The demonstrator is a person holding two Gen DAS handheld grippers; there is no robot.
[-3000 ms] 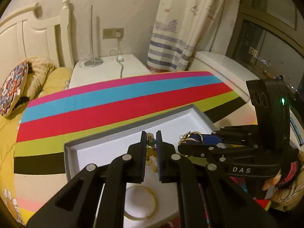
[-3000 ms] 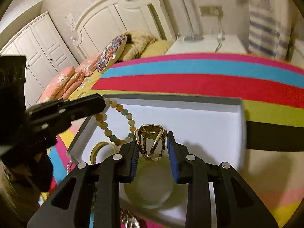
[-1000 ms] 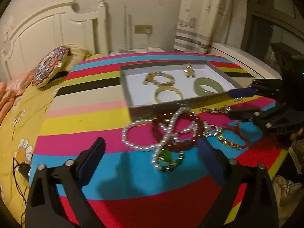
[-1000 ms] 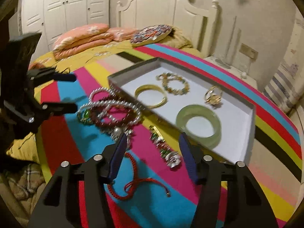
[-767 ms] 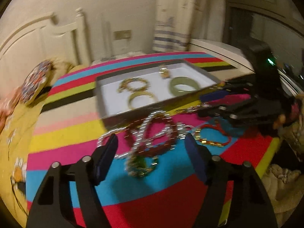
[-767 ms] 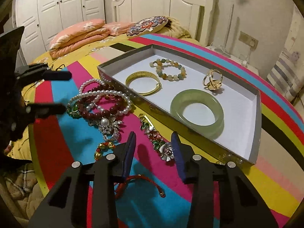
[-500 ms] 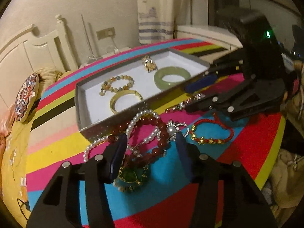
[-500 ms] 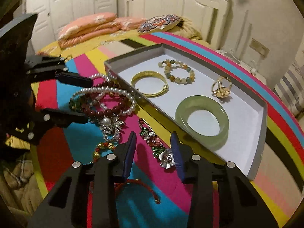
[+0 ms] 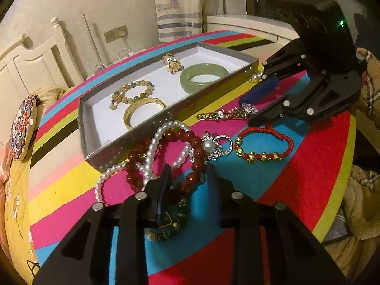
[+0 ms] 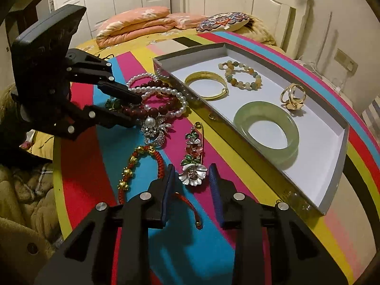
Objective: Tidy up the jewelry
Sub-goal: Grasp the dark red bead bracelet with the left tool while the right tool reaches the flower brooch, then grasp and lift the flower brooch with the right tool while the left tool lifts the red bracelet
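Left claw point(image 9: 187, 182) has been narrowing, its jaws straddling the dark red bead bracelet point(image 9: 190, 142) without visibly pinching it. Right claw point(image 10: 191, 178) has likewise been narrowing, still parted around the flower brooch point(image 10: 192, 163). Both pieces lie just beside the grey tray point(image 10: 308, 204) on the striped counter point(image 10: 201, 249); a bed point(image 10: 142, 23) stands beyond. No legible writing.

Tray point(image 10: 315, 191) sat on the striped cloth point(image 10: 190, 249) – bangle point(image 10: 267, 134), ring point(image 10: 291, 97), beaded bracelet point(image 10: 239, 76) and cuff point(image 10: 207, 84) in it. Left of it lay the bead pile point(image 10: 158, 98); brooch point(image 10: 193, 158) and cord bracelet point(image 10: 140, 166) nearer – beside the tray.
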